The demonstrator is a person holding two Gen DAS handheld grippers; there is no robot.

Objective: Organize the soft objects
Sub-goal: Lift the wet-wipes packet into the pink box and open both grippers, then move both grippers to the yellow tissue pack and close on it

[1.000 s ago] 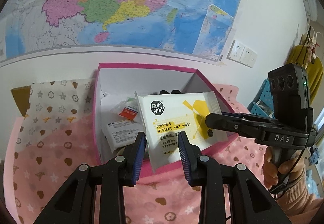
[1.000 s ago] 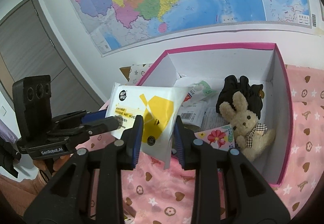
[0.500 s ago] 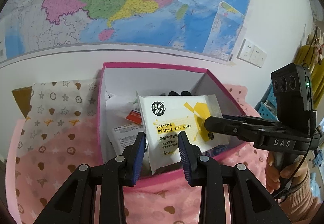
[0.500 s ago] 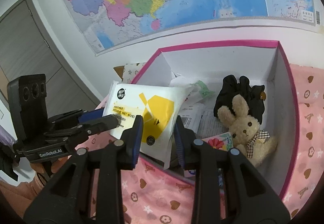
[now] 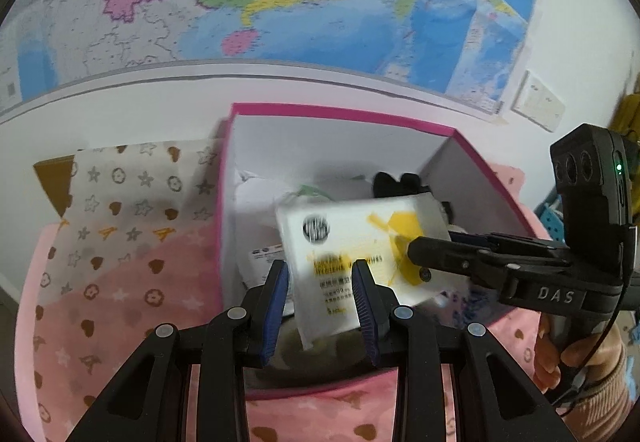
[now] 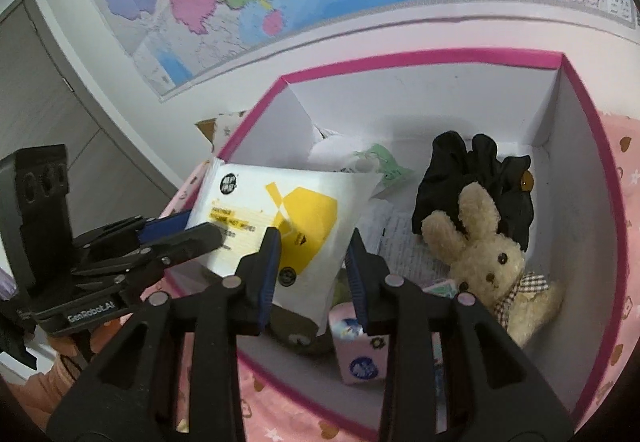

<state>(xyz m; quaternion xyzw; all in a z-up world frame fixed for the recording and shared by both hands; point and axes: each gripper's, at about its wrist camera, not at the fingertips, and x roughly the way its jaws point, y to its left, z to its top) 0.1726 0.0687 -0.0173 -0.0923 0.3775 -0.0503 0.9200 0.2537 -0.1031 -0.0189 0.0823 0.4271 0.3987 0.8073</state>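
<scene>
Right wrist view first: wet wipes pack (image 6: pixel 280 218) hangs over the near-left corner of the pink-rimmed box (image 6: pixel 420 56), above the items already inside. My right gripper (image 6: pixel 312 262) has the pack's lower edge between its blue pads, but I read the jaws as not pinching hard; they sit apart with the pack slack between them. From the same view my left gripper (image 6: pixel 200 234) comes in at nine o'clock, its tip laid across the pack's left side; whether it truly clamps I cannot tell, though the left wrist view shows the pack (image 5: pixel 360 246) between its pads (image 5: pixel 276 294) with little gap. Plush rabbit (image 6: pixel 488 258) and black cloth (image 6: pixel 476 178) fill the box at two to three o'clock; paper packets (image 6: pixel 400 238) lie centre. To finish well I would lower the pack flat toward twelve o'clock onto the packets, part both sets of tongs together, and keep clear of the rabbit. Risk, I judge: pack tipping onto the rim.
</scene>
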